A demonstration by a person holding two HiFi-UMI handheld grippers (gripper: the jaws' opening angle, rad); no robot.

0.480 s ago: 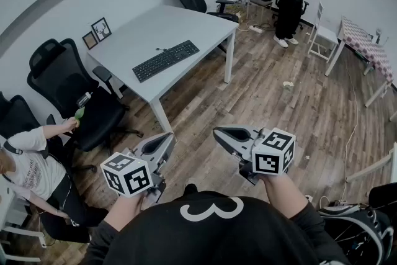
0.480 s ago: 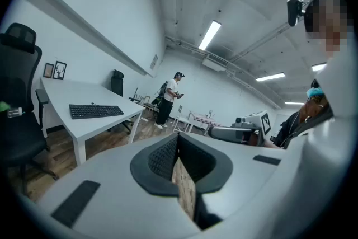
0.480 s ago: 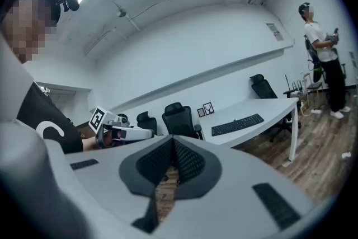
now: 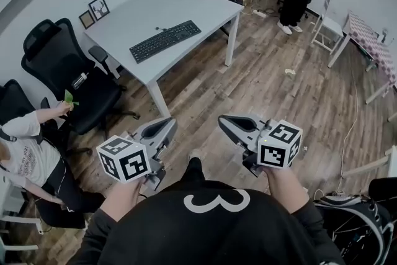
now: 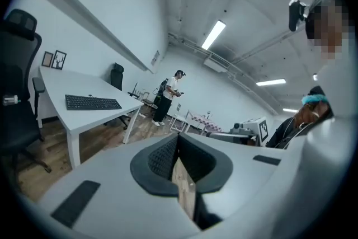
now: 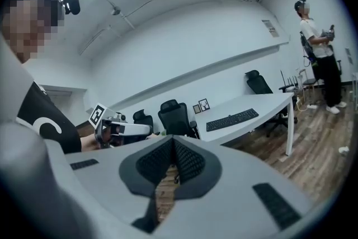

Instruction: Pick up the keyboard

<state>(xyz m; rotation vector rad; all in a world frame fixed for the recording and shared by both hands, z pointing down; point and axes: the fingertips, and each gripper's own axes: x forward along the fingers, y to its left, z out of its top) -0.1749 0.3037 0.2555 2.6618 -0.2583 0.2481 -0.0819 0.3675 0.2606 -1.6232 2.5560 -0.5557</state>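
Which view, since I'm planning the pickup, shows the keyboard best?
The head view: it shows the whole keyboard from above, lying on the white table. The left gripper view sees it low and foreshortened; the right gripper view shows it small and far off.

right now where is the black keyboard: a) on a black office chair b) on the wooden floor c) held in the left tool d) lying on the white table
d: the flat black keyboard lies on the white rectangular table; the left tool and right tool are shut and empty.
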